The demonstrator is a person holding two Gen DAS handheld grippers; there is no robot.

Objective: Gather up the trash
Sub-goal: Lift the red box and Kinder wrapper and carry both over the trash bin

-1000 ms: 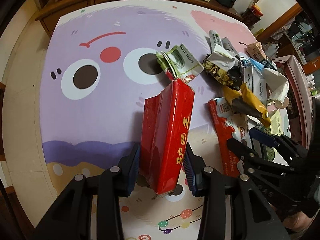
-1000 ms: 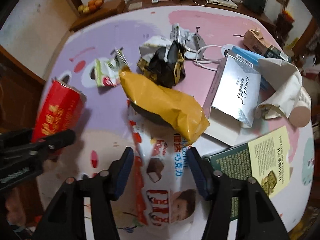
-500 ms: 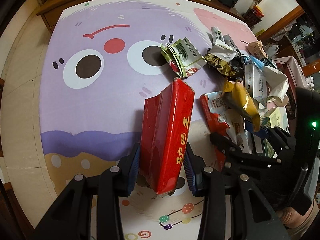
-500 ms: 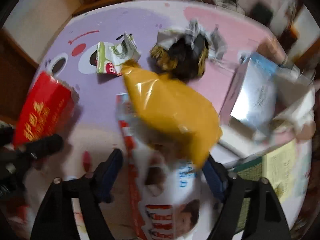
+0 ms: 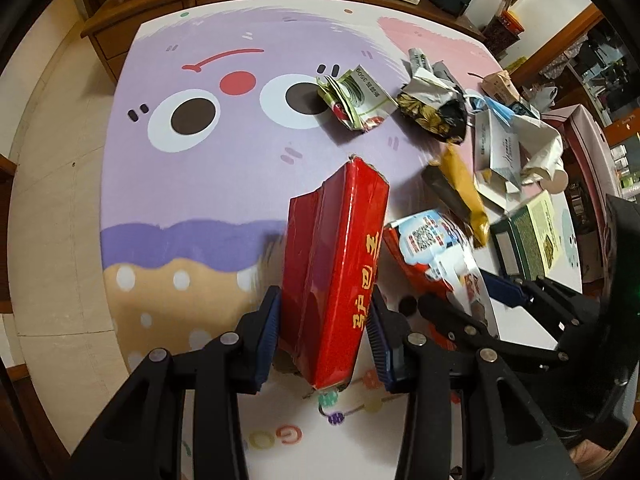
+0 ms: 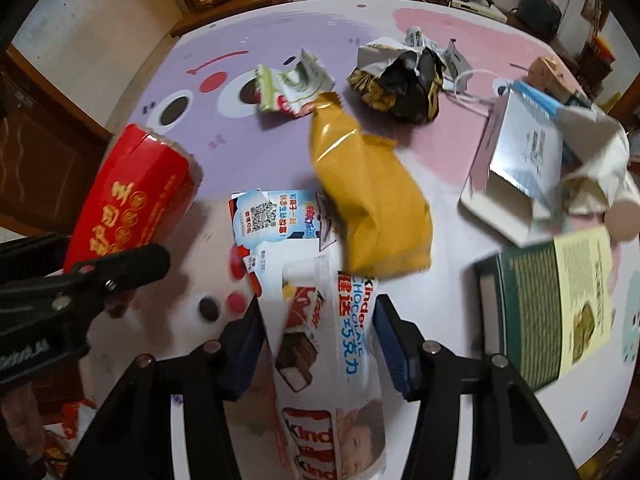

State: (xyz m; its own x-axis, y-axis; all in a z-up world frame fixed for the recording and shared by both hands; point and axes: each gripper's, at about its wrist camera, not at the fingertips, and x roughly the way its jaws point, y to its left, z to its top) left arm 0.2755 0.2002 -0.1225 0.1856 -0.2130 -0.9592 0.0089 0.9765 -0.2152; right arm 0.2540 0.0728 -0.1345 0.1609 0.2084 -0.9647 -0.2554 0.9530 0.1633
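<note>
A red box with gold characters [image 5: 336, 248] hangs tilted above the cartoon mat [image 5: 220, 184], and my left gripper [image 5: 324, 320] is shut on its lower half. The same red box [image 6: 132, 200] shows at the left of the right wrist view. My right gripper [image 6: 320, 332] points down over a white and red Kinder chocolate wrapper [image 6: 344, 360]. Its jaws are closing, and both pads touch the wrapper's edges, which bow upward. A yellow bag [image 6: 372, 208] lies across the wrapper's far end. In the left wrist view the right gripper [image 5: 472, 296] is beside the Kinder wrapper [image 5: 432, 248].
More trash lies on the mat's far and right side: a green and white packet [image 6: 292, 88], a crumpled black and gold wrapper [image 6: 404, 84], a silver box [image 6: 516, 168], crumpled white paper [image 6: 596, 160] and a green box [image 6: 560, 300]. A wooden sideboard [image 5: 160, 0] stands behind.
My right gripper spread wide, then narrowed onto the Kinder wrapper, and the yellow bag slid toward the wrapper's far end. The left gripper drifted back from the mat, still gripping the red box.
</note>
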